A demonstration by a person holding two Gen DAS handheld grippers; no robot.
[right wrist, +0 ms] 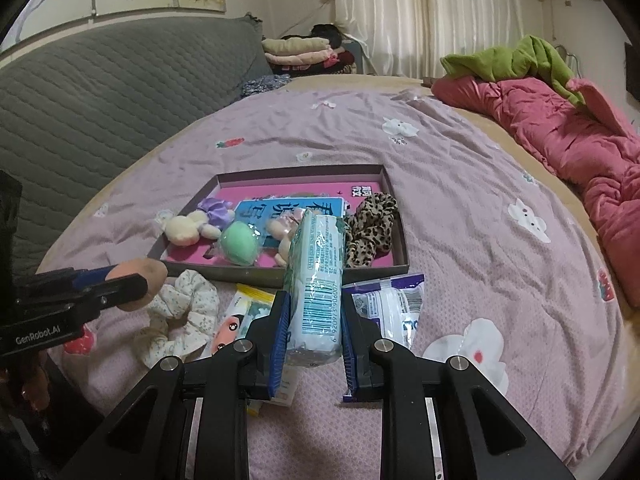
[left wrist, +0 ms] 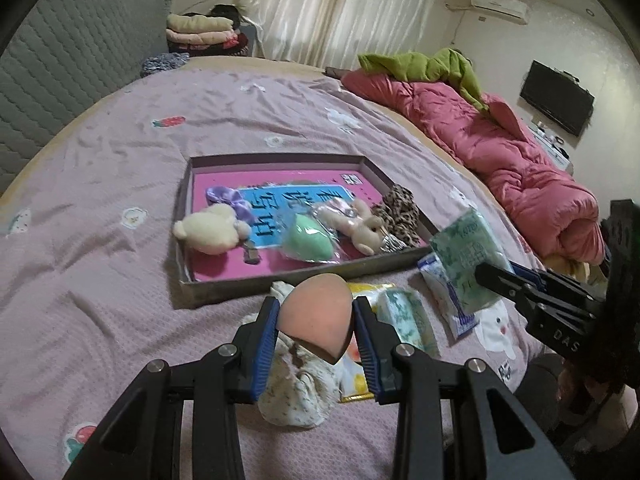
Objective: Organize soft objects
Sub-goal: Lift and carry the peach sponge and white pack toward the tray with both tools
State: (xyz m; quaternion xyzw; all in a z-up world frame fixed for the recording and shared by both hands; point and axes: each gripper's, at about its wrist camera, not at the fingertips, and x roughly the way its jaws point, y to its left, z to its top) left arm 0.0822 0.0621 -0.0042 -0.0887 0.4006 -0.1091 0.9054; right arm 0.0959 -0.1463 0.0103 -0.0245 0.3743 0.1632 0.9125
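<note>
My left gripper [left wrist: 315, 316] is shut on a peach makeup sponge [left wrist: 316, 314], held above the bedspread just in front of the shallow grey box [left wrist: 224, 286]. That same sponge [right wrist: 138, 276] shows at the left of the right wrist view. My right gripper [right wrist: 314, 312] is shut on a green-and-white tissue pack [right wrist: 318, 280], lifted off the bed; the pack [left wrist: 468, 260] also shows in the left wrist view. The box [right wrist: 280, 276] holds a cream plush bear [left wrist: 208, 228], a purple scrunchie [left wrist: 228, 198], a green sponge [left wrist: 308, 240], a small plush bunny [left wrist: 360, 226] and a leopard scrunchie [left wrist: 400, 216].
A floral scrunchie [right wrist: 180, 320], a yellow packet [right wrist: 240, 312] and a blue-and-white tissue pack [right wrist: 394, 308] lie on the purple bedspread [right wrist: 460, 216] in front of the box. A pink quilt [right wrist: 560, 132] runs along the right side. A grey padded headboard [right wrist: 100, 92] stands at the left.
</note>
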